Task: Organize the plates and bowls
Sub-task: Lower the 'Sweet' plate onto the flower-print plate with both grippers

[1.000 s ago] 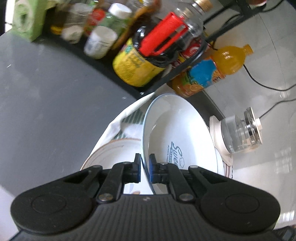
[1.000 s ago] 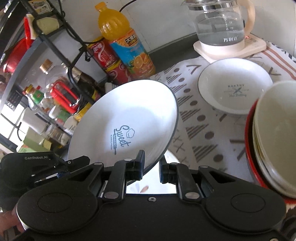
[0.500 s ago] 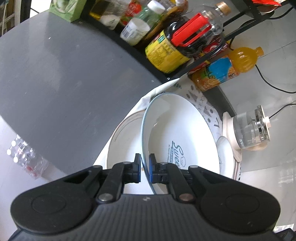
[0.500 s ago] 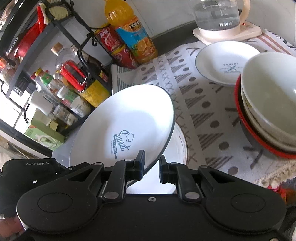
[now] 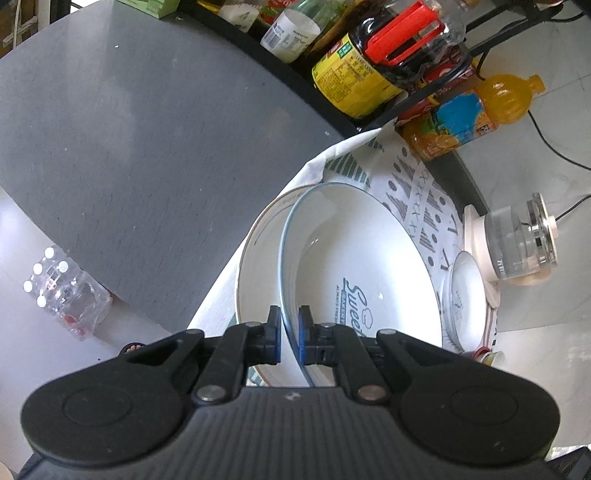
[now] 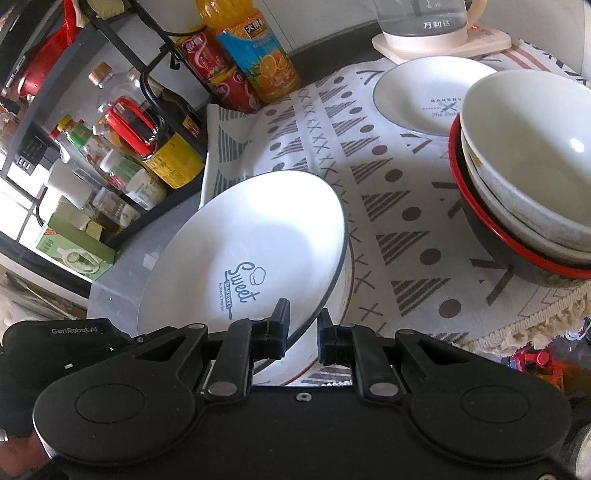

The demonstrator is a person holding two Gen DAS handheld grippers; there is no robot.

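At lower centre of the left wrist view, the left hand-held gripper (image 5: 287, 338) has its pads astride the rim of the "Sweet" plate (image 5: 369, 273) with a slight gap, so the plate looks just released, tilted onto the larger plate (image 5: 255, 258). The right hand-held gripper (image 6: 300, 334) is spread apart. Next: back away, then stack the "BAKERY" plate (image 6: 424, 99).

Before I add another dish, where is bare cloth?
Bare patterned cloth lies between the Sweet plate, the Bakery plate and the stacked bowls. Crowded along the bottle rack and by the kettle.
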